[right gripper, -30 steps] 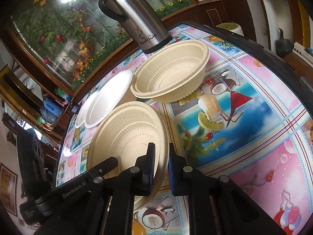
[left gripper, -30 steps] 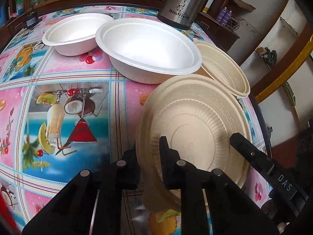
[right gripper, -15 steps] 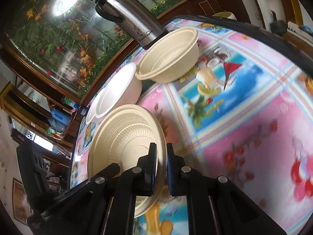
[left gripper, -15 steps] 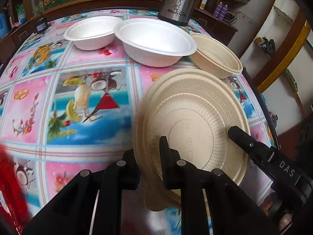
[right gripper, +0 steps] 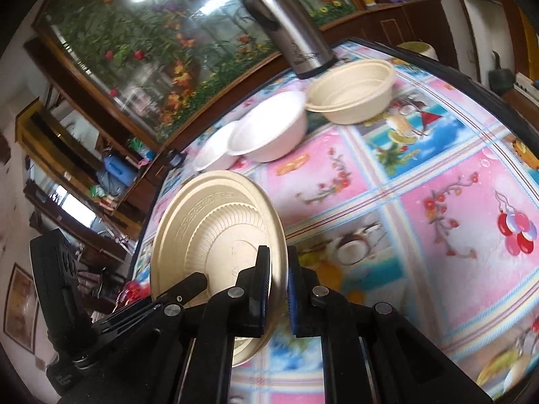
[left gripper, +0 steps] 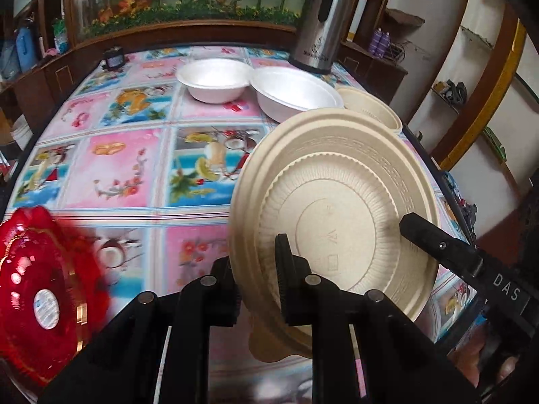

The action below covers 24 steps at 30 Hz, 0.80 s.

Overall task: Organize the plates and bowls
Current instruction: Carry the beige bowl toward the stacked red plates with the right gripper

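Both grippers grip one beige plate [left gripper: 337,202] by its near rim and hold it tilted above the table. My left gripper [left gripper: 256,276] is shut on its rim; my right gripper [right gripper: 278,282] is shut on the same plate [right gripper: 215,232]. Two white bowls [left gripper: 215,79] [left gripper: 293,92] and a beige bowl [left gripper: 370,107] stand at the table's far side. They also show in the right wrist view: white bowls [right gripper: 269,131] [right gripper: 212,155], beige bowl [right gripper: 353,91]. A red plate [left gripper: 37,286] lies at the near left.
A steel thermos jug [left gripper: 320,23] [right gripper: 289,27] stands behind the bowls at the far edge. A small dark object [left gripper: 113,59] sits at the far left corner. The table carries a pink and blue patterned cloth [left gripper: 118,161]. Wooden cabinets surround it.
Both grippers have pulled back toward the near edge and risen with the beige plate. The bowls now look farther away. The red plate has come into the left wrist view.
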### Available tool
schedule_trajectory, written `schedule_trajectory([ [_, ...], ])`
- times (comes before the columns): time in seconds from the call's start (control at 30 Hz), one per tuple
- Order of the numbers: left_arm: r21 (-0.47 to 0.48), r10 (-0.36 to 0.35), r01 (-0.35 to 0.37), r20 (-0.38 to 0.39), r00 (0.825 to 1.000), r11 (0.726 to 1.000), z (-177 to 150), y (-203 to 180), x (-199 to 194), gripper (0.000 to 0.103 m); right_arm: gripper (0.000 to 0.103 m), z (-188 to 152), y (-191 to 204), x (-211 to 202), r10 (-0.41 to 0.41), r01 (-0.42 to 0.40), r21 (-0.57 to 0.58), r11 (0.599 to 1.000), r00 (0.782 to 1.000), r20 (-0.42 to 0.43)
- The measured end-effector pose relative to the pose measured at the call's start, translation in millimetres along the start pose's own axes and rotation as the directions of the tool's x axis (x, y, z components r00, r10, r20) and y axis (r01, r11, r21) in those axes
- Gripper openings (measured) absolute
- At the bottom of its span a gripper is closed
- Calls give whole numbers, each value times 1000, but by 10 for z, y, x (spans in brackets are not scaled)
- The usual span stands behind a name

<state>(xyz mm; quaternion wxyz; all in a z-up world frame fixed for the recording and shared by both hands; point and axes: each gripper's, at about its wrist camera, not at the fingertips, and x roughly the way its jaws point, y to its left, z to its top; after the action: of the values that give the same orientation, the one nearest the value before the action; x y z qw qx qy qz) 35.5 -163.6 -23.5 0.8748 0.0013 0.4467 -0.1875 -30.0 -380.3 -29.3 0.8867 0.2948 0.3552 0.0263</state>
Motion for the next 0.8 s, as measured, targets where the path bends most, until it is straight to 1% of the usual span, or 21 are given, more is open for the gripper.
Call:
schedule_trajectory([
  [0.2,-53,39,-35,77,996,998,-76,422,-414,15,9,-122,539,-62,45,-45,-100,994,999,-3],
  [0.37,-111,80,-67,116,990,992,-160,810,-665,15,9,-250,991,5,88,-92,-172,981,996,-29],
  [0.53,-160,114,-93,129,985,983,-261,1137,-810,15,9,-369,1374,122,124,-137,-216,967,990,-69],
  [0.8,-226,158,-127,128,979,966,-393,1604,-957,15,9,-555,1823,340,153,-183,-269,945,980,-128],
])
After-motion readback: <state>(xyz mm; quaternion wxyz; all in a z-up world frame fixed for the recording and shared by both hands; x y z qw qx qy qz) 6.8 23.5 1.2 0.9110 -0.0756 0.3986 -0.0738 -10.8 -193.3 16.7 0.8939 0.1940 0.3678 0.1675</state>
